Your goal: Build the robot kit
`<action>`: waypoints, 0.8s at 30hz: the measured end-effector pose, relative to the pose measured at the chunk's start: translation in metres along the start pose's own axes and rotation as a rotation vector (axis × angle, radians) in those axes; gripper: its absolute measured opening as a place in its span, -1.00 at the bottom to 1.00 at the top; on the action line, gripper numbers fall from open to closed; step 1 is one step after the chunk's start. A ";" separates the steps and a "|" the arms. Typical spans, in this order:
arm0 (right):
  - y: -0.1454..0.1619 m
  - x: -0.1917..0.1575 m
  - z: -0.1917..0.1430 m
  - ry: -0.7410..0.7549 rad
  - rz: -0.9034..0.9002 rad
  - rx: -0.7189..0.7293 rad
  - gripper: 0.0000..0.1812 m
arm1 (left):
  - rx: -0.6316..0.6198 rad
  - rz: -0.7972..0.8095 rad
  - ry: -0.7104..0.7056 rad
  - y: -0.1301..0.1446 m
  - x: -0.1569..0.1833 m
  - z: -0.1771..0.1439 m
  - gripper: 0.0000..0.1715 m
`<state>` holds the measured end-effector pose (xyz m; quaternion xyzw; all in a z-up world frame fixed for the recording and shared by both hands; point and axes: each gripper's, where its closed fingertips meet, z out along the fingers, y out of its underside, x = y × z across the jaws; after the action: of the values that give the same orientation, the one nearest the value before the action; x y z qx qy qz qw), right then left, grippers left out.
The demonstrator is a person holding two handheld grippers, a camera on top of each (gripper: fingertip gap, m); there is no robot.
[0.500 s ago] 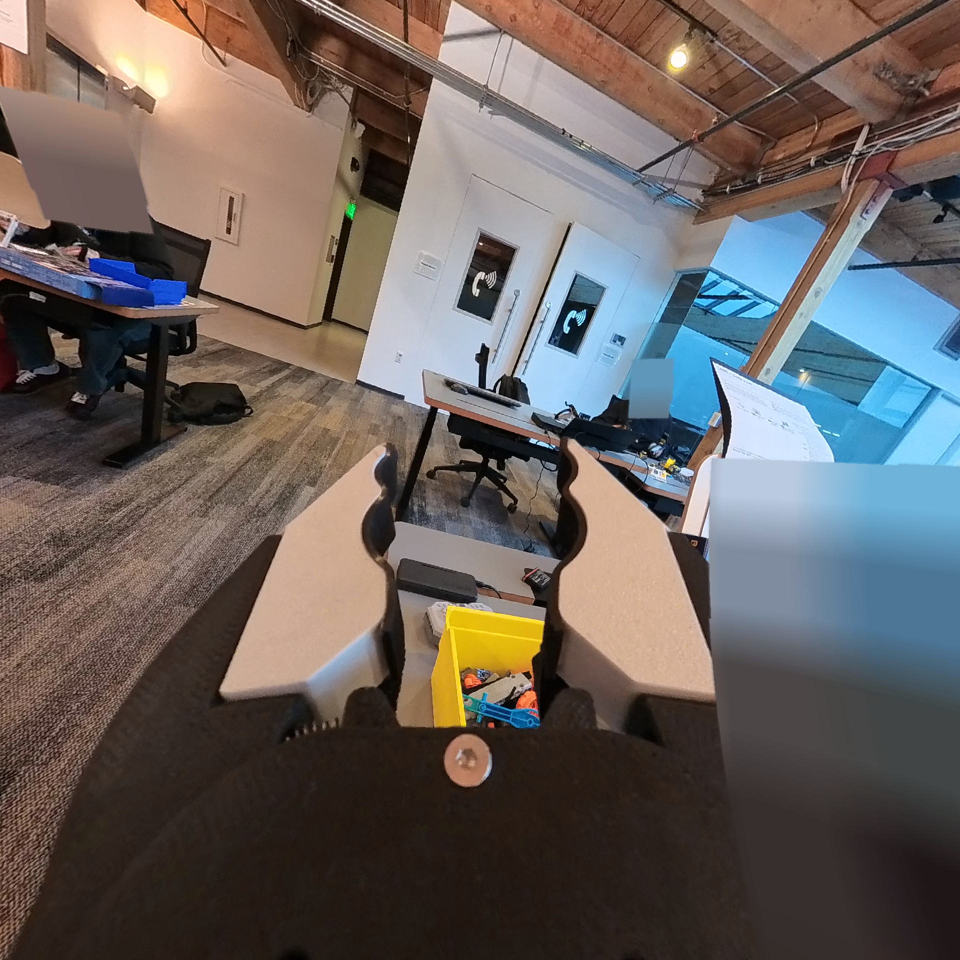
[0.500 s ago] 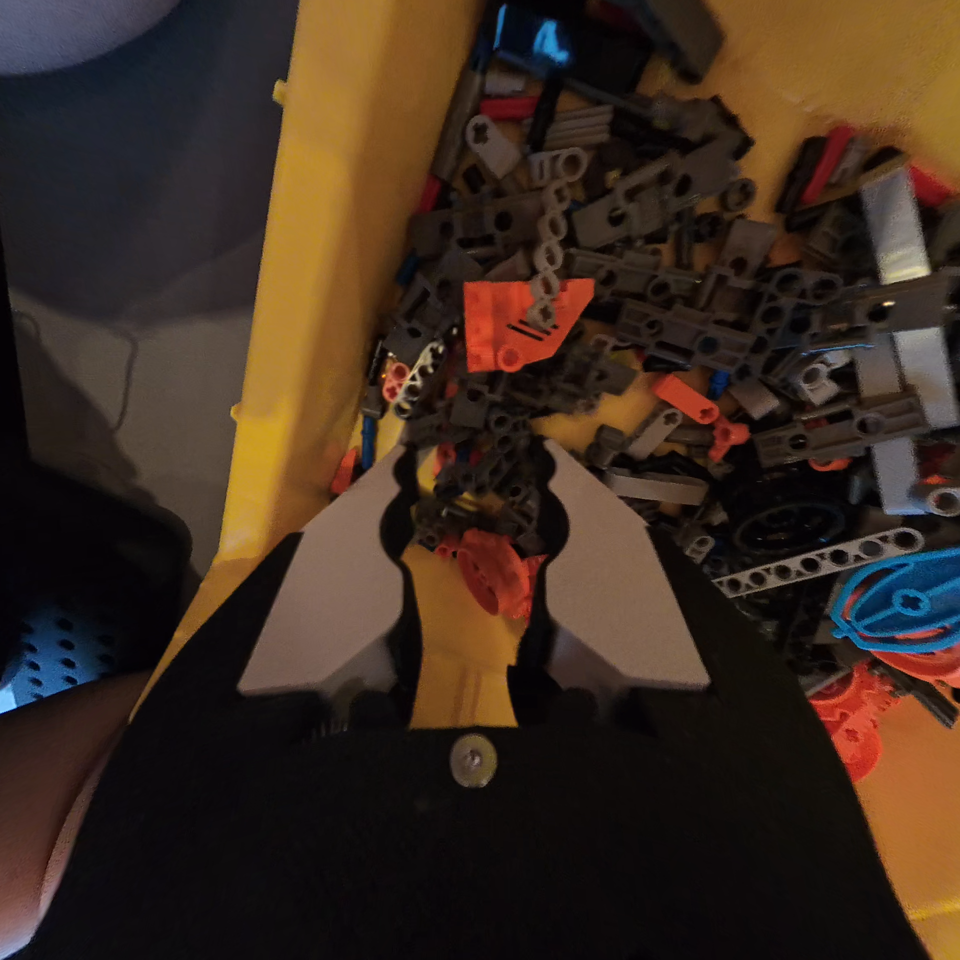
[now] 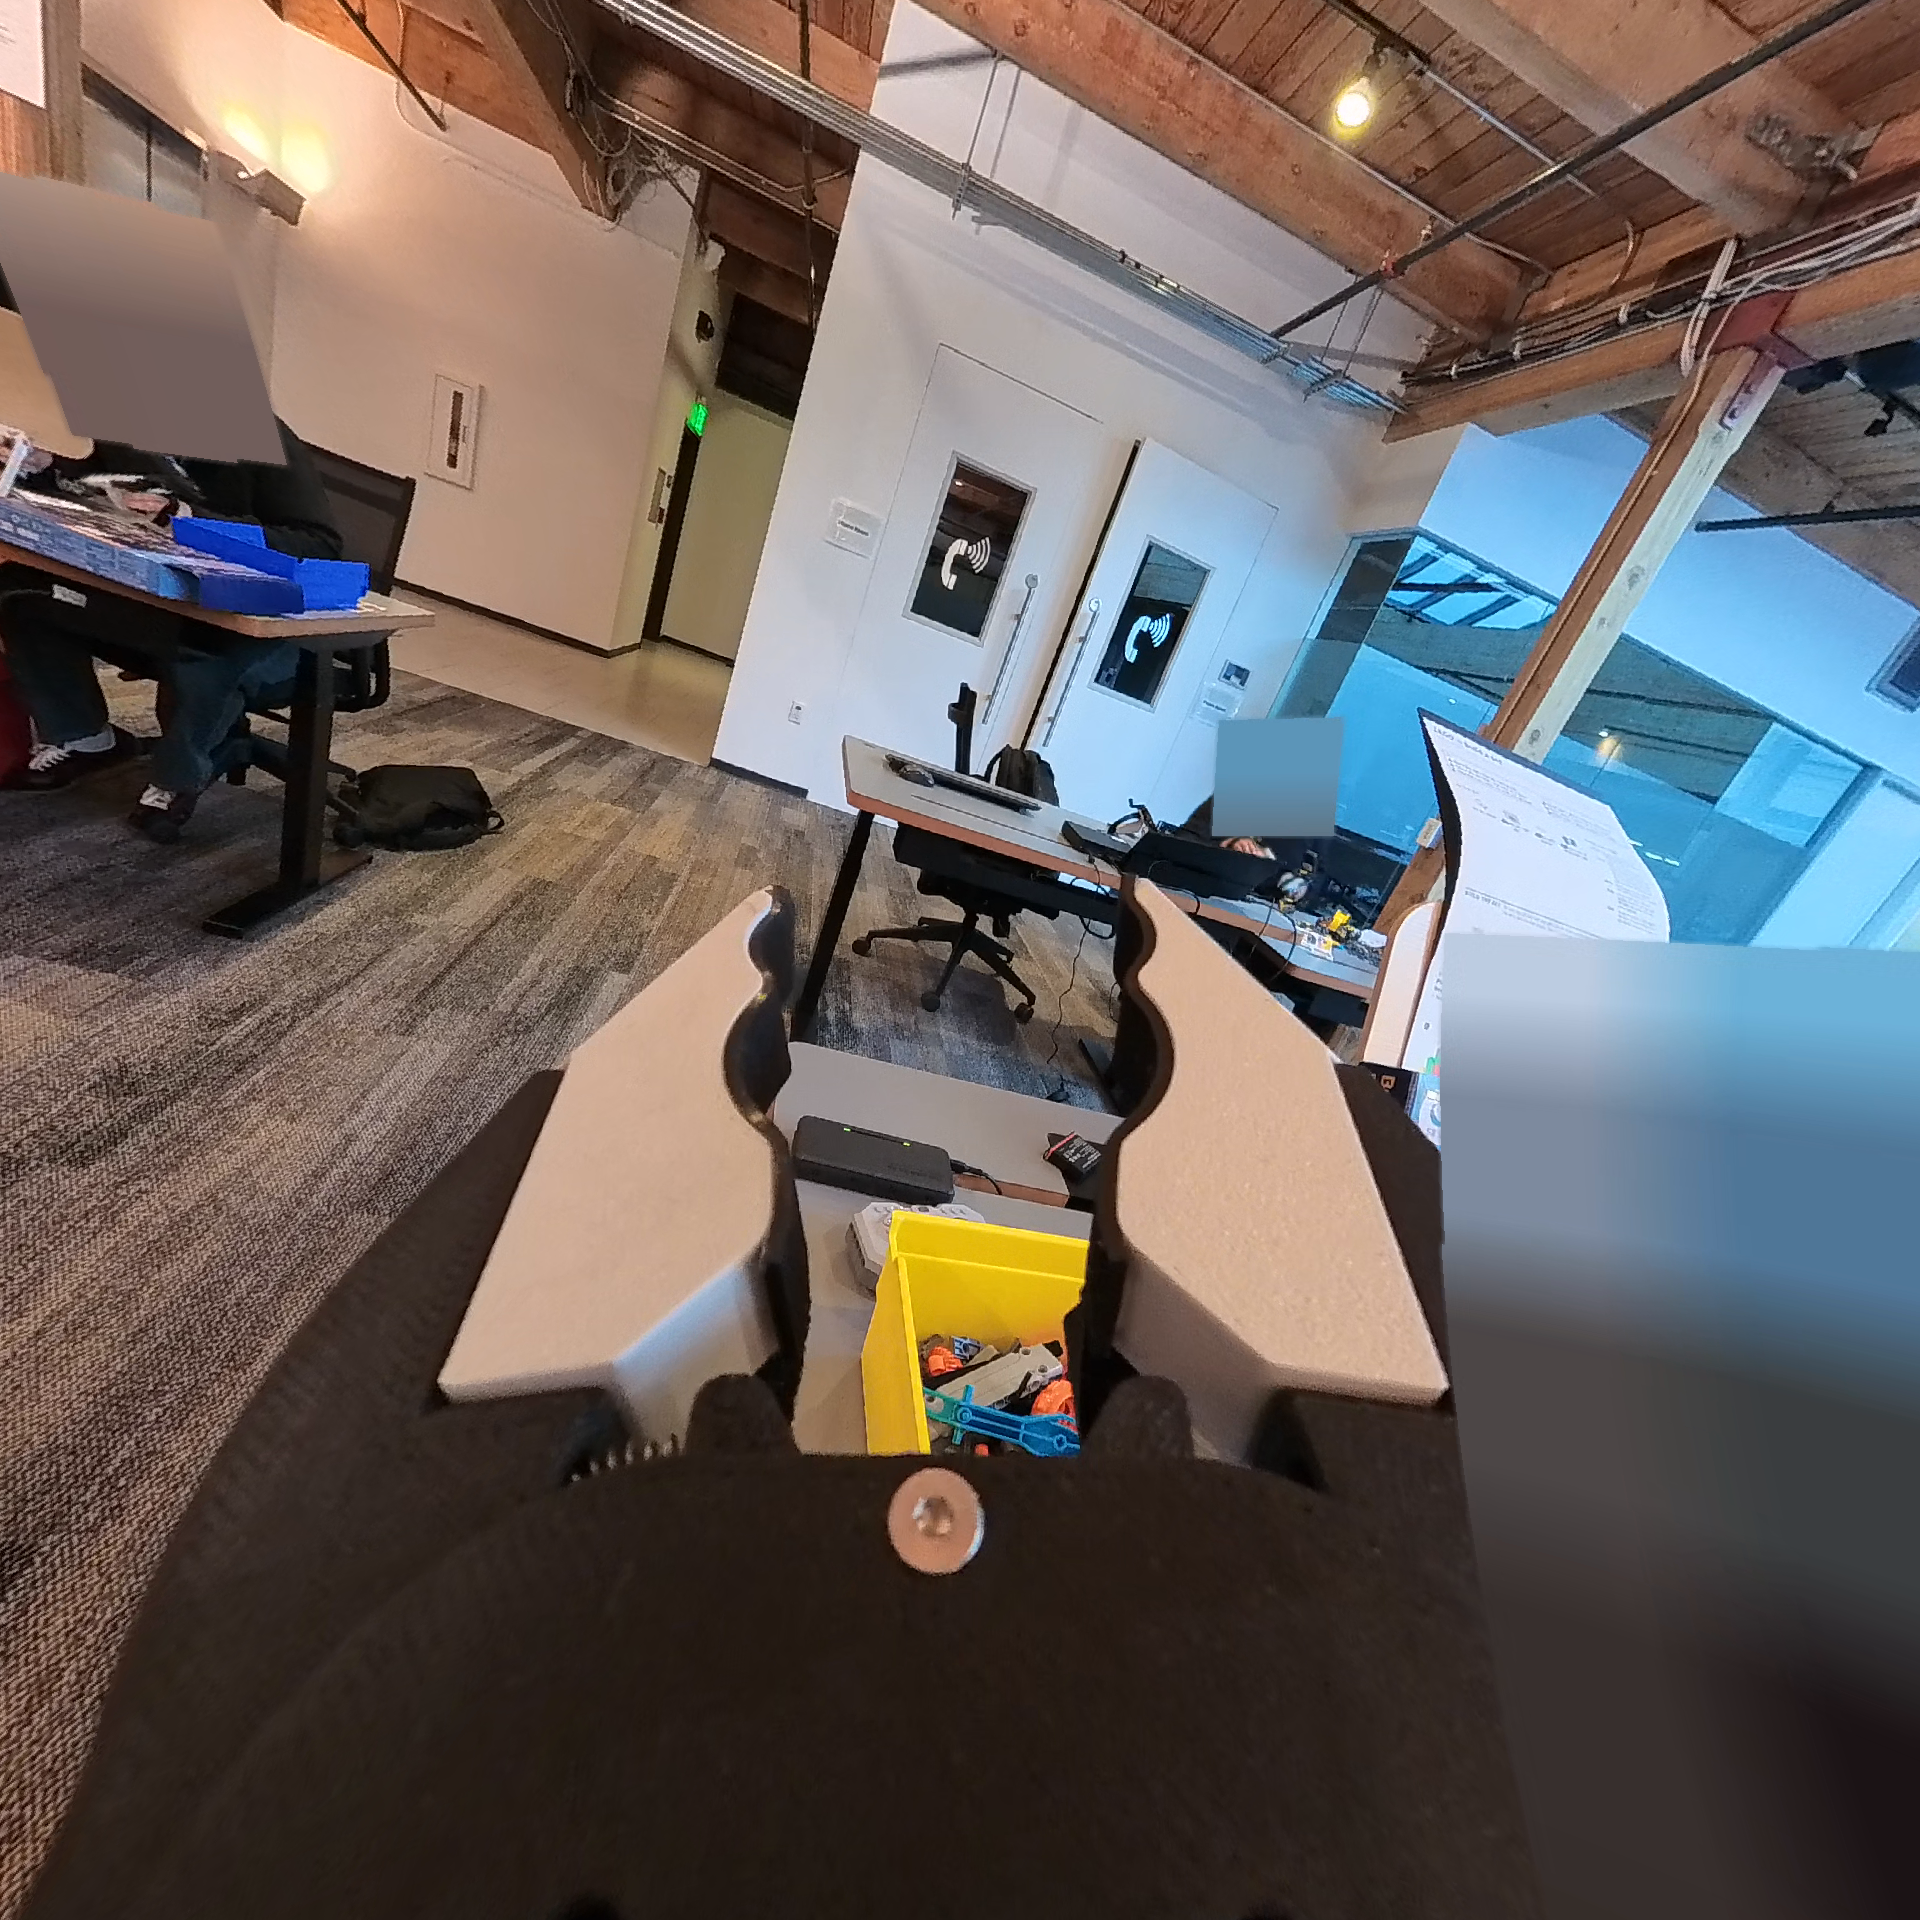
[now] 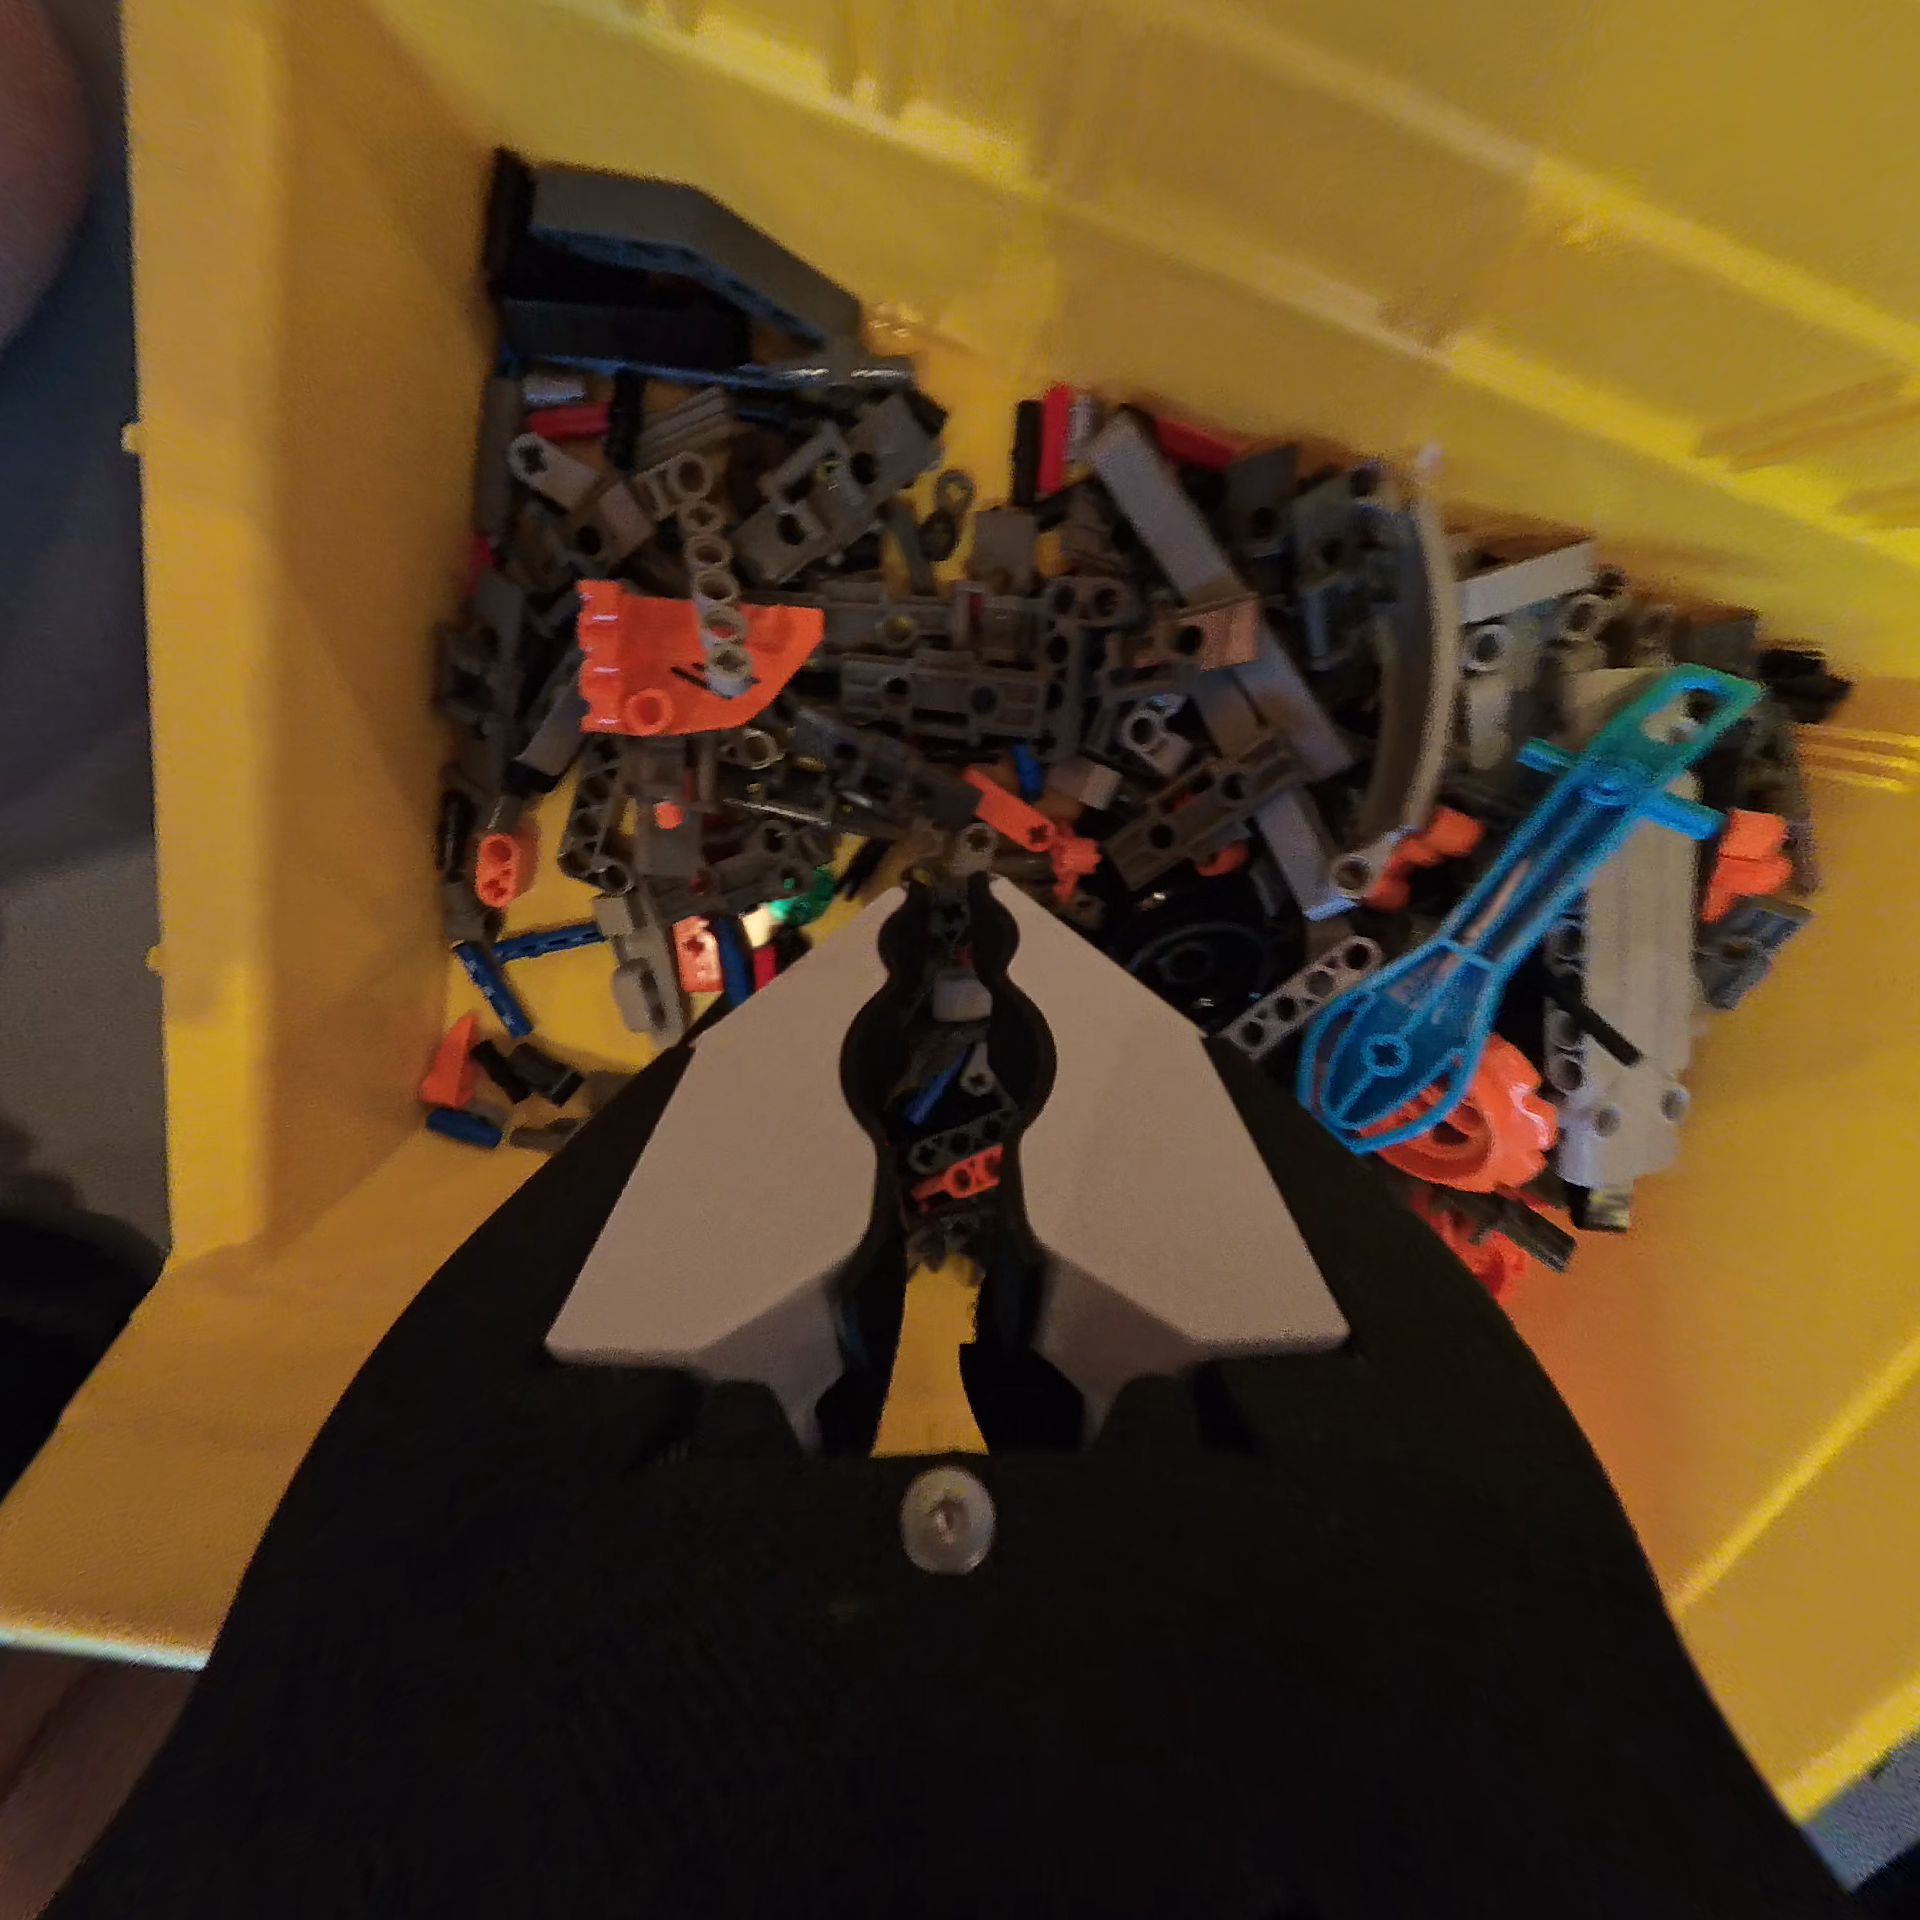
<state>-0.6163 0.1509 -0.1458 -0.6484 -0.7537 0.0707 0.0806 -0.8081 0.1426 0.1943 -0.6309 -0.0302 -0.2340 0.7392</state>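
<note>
- The right gripper (image 4: 948, 894) is down inside the yellow bin (image 4: 312, 727). Its two grey fingers (image 4: 748, 1143) are almost closed, tips nearly touching.
- A small clump of toy building pieces (image 4: 951, 1101) sits between the fingers, dark grey, black and a bit of orange. It looks pinched there, but the picture is blurry.
- All around lies a pile of more pieces (image 4: 987, 675). An orange flat panel (image 4: 665, 665) lies to the left, and a blue see-through paddle part (image 4: 1507, 914) to the right.
- The bin's yellow walls stand close on the left and at the back.
- The left gripper (image 3: 951, 914) is held up in the air, wide open, with nothing in it.
- Below it, between its fingers, the same yellow bin (image 3: 977, 1278) sits on a grey table (image 3: 966, 1112), near a black box (image 3: 873, 1153).
- Far off are desks, an office chair (image 3: 966, 925) and carpet.
</note>
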 end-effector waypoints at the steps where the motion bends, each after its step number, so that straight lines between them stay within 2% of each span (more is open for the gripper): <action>1: -0.001 0.006 -0.001 0.025 0.014 0.009 -0.93 | 0.000 -0.001 -0.001 0.000 0.000 0.000 -0.31; 3: 0.000 0.014 -0.004 0.051 0.041 0.014 -0.87 | 0.000 -0.002 0.000 0.000 -0.001 0.000 -0.31; 5: -0.001 0.016 -0.009 0.049 0.047 0.034 -0.70 | -0.003 -0.002 0.000 0.001 0.000 0.000 -0.31; 7: -0.008 0.003 -0.015 -0.020 0.022 0.095 -0.63 | -0.002 -0.001 -0.001 0.000 -0.001 0.000 -0.32; 10: -0.023 -0.027 -0.020 -0.149 -0.013 0.169 -0.35 | 0.001 -0.003 -0.002 0.000 -0.001 0.000 -0.31; 12: -0.031 -0.043 -0.013 -0.188 -0.053 0.165 -0.17 | -0.001 -0.002 -0.004 0.000 -0.001 0.000 -0.31; 15: -0.038 -0.049 0.006 -0.144 -0.099 0.090 -0.02 | -0.003 0.000 -0.004 0.001 -0.001 0.000 -0.31; 22: -0.037 -0.044 0.024 -0.018 -0.106 -0.018 -0.09 | -0.004 -0.003 -0.003 0.001 -0.001 0.000 -0.31; 24: -0.037 -0.039 0.021 0.014 -0.110 -0.019 -0.39 | -0.001 0.000 -0.002 0.000 0.000 0.000 -0.32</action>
<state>-0.6512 0.1068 -0.1598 -0.6074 -0.7882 0.0543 0.0835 -0.8085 0.1428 0.1941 -0.6313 -0.0309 -0.2334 0.7389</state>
